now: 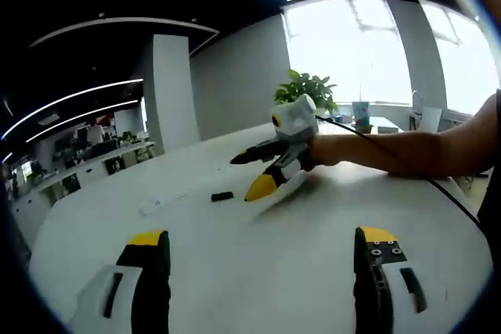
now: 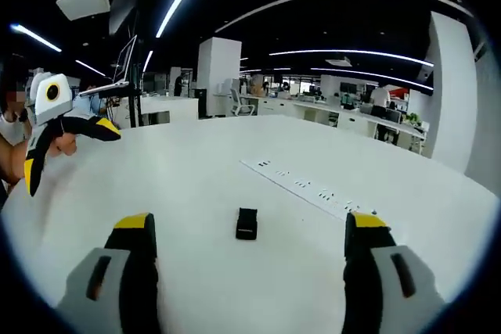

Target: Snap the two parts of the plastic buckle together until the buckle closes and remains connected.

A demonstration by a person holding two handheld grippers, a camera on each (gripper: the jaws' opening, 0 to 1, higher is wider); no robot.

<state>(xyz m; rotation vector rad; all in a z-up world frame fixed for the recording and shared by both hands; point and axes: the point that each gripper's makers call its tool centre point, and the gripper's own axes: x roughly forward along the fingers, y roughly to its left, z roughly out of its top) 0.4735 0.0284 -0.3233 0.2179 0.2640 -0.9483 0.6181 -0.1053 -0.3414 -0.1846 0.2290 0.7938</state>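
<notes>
Right gripper [image 2: 244,249]: sitting nearest in the right gripper view, yellow-tipped fingers [image 2: 135,232] standing wide apart, holding nothing, hovering over the white counter [image 2: 196,177]. Buckle [image 2: 246,223]: a small black plastic piece lying flat on the counter just ahead of and between those fingers, untouched; whether both halves are here or one cannot be told at this size. Handling, as judged: light, stiff, smooth-sided, likely to skid on the bare top when nudged, so it is best taken across its two long flat sides, low down, leaving the mating end free. Left gripper [image 1: 262,252]: fingers likewise spread, empty, sitting well apart from the buckle, which is showing in the left gripper view as a dark speck farther out on the counter. Power strip [image 2: 309,187]: a long white inset bar lying beyond the buckle. Plant [image 1: 307,89]: standing far off near the bright windows. Desks [image 2: 313,111]: ranging along the far background.
</notes>
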